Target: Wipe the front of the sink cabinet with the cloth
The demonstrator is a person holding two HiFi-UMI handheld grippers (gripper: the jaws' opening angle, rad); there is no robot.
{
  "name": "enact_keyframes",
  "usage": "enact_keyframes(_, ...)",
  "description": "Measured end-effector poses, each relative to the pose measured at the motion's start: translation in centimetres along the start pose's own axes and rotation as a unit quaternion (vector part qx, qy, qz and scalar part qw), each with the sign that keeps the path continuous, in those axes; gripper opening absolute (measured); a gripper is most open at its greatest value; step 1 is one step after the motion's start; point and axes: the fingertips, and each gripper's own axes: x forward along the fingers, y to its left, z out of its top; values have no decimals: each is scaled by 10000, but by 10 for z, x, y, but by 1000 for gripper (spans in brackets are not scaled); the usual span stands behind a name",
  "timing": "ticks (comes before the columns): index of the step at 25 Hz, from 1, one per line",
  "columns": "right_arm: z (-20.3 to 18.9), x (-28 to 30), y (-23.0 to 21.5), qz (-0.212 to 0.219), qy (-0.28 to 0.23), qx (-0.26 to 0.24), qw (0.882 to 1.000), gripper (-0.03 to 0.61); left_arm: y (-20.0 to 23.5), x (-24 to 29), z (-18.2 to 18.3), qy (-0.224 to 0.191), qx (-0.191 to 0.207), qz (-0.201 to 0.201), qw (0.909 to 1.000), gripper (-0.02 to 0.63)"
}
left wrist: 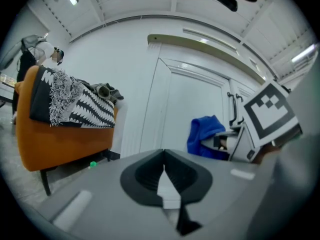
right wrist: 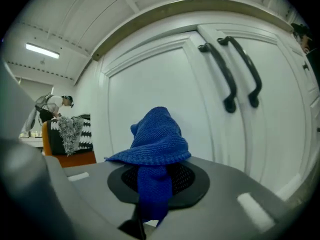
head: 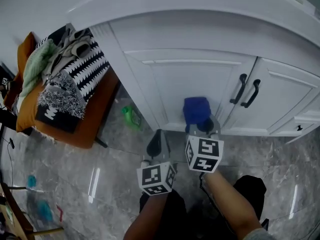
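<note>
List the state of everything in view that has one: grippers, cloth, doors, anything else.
left gripper: jaws together, nothing between them
right gripper: jaws shut on the cloth
cloth: blue, bunched, held up at the lower part of a door; contact with it unclear
cabinet doors: both shut
orange chair: piled with clothes

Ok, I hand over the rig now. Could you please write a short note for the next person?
Right gripper: shut on the blue cloth, at the lower part of the left cabinet door; contact with the door is unclear.
Left gripper: shut, empty, back from the cabinet.
Done: no wiped area can be told.
Left: wipe the cabinet front, also around the black handles.
</note>
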Motion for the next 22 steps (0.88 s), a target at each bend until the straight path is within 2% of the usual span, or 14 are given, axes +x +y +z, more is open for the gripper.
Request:
enact_keyframes(3,-6,11,41,775,173,-133,9968,72,6,-2,1,-21,-50,57,10000,11)
enact_keyframes(6,-18,25,83,1696,464,-397,9836,72,13,-4,3,-38,-85,140,9999,11)
enact_keyframes(8,-32,30,97,1918,673,-676,9768,72,15,-5,3,-35,-77,171,9998,11)
enact_keyframes(12,-76,38,94,1848,1268,-600,9727,72,18,-5,2,-17,-121,210,9997,11)
enact_keyframes(15,-104,40,79,1554,1479,-1013,9715,71,14,-3,2,-14,-52,151,9999,11)
enact_keyframes(22,-118,29,35,1282,1630,-1202,9709,69,5,4,-5,74,35,55,10000,11)
